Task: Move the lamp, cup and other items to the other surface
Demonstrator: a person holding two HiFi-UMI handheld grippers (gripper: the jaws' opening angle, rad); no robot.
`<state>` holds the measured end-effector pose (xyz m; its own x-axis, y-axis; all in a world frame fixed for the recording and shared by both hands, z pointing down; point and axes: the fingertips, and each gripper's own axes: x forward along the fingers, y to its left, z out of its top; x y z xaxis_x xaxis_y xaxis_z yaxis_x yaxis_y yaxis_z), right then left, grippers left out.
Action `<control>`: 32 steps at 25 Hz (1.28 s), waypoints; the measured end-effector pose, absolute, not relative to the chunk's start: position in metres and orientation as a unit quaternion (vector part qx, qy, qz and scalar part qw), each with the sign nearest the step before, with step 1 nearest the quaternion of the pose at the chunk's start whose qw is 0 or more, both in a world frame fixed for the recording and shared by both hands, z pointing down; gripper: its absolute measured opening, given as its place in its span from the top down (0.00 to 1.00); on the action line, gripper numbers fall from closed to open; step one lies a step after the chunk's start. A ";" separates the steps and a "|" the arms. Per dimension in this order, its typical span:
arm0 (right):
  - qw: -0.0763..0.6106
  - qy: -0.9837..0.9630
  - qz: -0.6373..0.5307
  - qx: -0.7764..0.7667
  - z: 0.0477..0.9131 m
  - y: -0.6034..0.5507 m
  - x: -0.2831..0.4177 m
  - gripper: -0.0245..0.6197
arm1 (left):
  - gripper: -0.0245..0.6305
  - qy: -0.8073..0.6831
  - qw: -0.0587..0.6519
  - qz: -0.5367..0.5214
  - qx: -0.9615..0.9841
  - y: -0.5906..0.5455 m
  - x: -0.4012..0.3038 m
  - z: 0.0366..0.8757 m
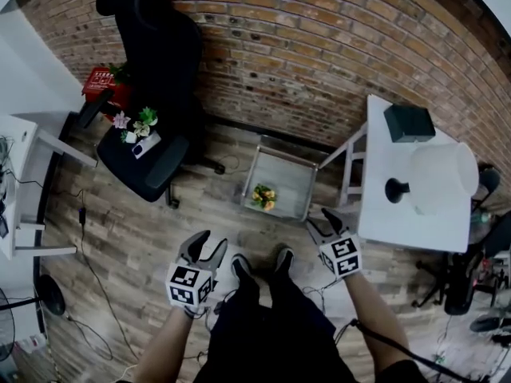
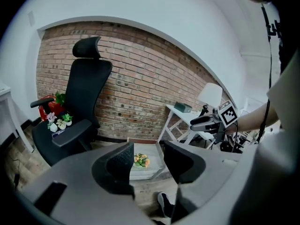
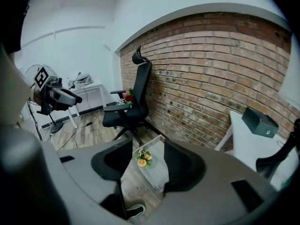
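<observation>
A lamp (image 1: 443, 178) with a white shade and a black base stands on the white table (image 1: 399, 222) at the right, behind a dark box (image 1: 409, 122). On the black office chair's (image 1: 152, 62) seat lie small potted flowers (image 1: 136, 124) and a red item (image 1: 102, 82). Orange flowers (image 1: 263, 196) sit in a low white tray (image 1: 291, 174) on the floor. My left gripper (image 1: 209, 246) hangs open above the floor, holding nothing. My right gripper (image 1: 322, 220) is open and empty beside the table's near corner. The tray's orange flowers (image 2: 140, 160) show between the left jaws, far off.
A brick wall (image 1: 319, 46) runs behind everything. Another white desk (image 1: 16, 174) with cables stands at the far left, a floor fan base (image 1: 49, 295) below it. The person's shoes (image 1: 263, 263) are on the wooden floor between the grippers. More chairs and cables crowd the far right.
</observation>
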<state>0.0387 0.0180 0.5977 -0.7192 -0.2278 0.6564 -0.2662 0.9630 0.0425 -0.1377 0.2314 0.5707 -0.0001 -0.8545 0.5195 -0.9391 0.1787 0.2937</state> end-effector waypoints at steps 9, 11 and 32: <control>0.374 -0.925 0.039 0.052 0.724 0.024 -0.007 0.53 | 0.66 -0.714 0.347 0.086 0.602 0.220 -0.132 0.644; 0.383 -0.921 0.048 0.047 0.753 0.020 -0.010 0.53 | 0.66 -0.715 0.357 0.085 0.595 0.213 -0.129 0.666; 0.465 -0.883 0.060 -0.003 1.034 -0.002 -0.054 0.34 | 0.67 -0.703 0.447 0.064 0.549 0.196 -0.129 0.813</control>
